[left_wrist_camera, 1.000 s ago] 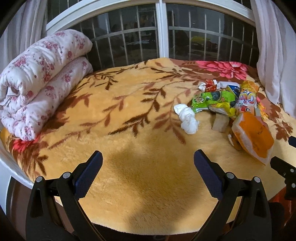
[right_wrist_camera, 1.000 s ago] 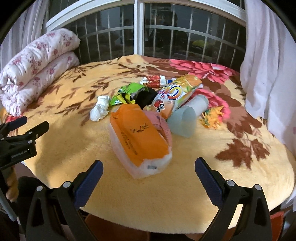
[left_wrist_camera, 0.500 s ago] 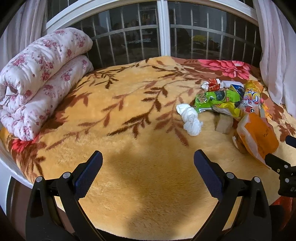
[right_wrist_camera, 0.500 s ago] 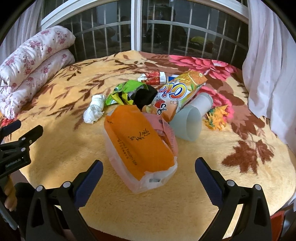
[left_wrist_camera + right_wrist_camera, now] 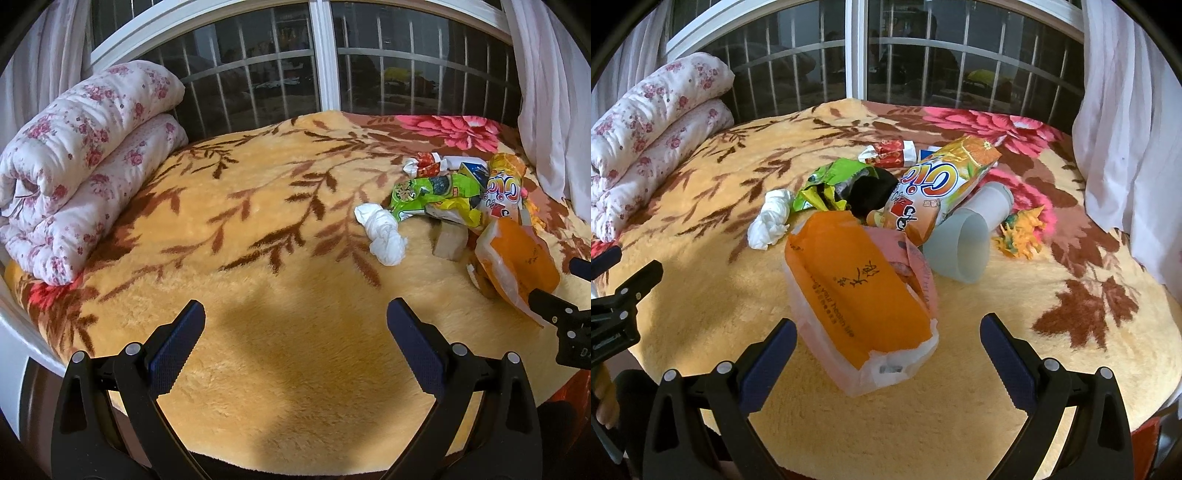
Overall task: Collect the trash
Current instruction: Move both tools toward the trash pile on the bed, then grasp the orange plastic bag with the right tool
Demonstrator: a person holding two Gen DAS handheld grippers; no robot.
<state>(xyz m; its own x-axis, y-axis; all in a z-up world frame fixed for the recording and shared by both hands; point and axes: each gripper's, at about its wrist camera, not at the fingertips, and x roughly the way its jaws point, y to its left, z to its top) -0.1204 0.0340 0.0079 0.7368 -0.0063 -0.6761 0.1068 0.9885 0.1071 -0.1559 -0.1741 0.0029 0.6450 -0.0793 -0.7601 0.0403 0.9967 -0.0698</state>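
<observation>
The orange plastic bag (image 5: pixel 857 295) lies limp on the bed's blanket (image 5: pixel 960 424) at the front of the trash pile, just ahead of the right claw (image 5: pixel 886 350), whose jaws stand apart and empty. Pinching only its thin film could let it slip or tear, and dragging it might roll the cup (image 5: pixel 964 243) beside it away. The left claw (image 5: pixel 295 336), also spread wide, hovers over bare blanket, well apart from the pile.

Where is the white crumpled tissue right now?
The white tissue lies on the yellow blanket at the left edge of the trash pile, beside the green wrapper, left of the orange bag.
</observation>
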